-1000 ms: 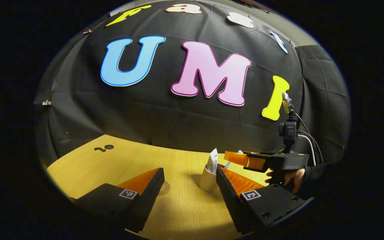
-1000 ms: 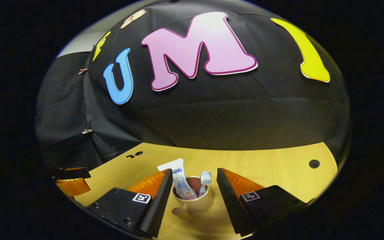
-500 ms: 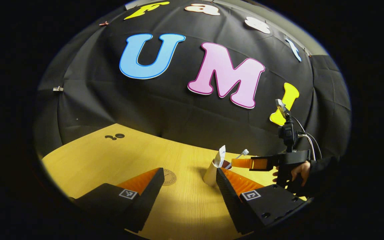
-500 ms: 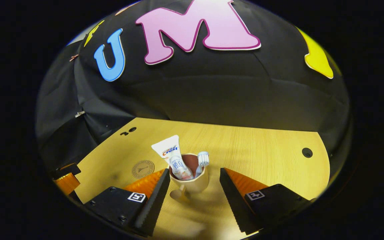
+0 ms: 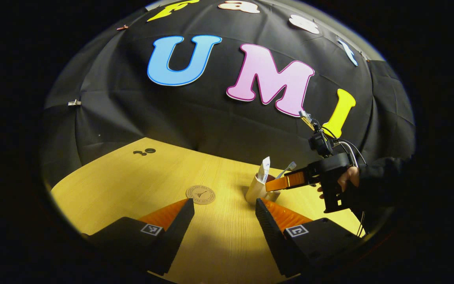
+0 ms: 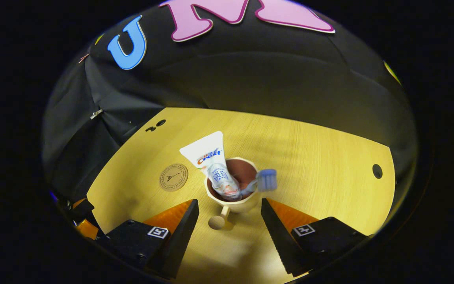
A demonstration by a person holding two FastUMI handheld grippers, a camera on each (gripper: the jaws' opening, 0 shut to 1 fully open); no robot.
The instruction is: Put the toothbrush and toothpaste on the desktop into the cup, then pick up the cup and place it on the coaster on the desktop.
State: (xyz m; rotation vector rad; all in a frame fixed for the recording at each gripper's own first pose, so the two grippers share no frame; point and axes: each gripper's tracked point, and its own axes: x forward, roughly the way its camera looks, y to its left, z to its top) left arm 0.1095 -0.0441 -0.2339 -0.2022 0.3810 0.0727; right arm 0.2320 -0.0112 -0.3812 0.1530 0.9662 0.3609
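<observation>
My right hand-held gripper [image 6: 229, 215] is wide open, its fingers on either side of the cup [image 6: 233, 205] and not touching it. The cup stands on the wooden surface [image 6: 321, 157] with its handle [image 6: 220, 221] pointing toward me. Toothpaste tube [image 6: 211, 163] and toothbrush [image 6: 260, 182] lean inside it. The round coaster [image 6: 173, 177] lies near the cup, to its left. My left hand-held gripper [image 5: 225, 221] hangs open above the surface, holding nothing.

Wood-grain desktop [image 6: 321, 165] — glossy cup [image 6: 235, 205]
</observation>
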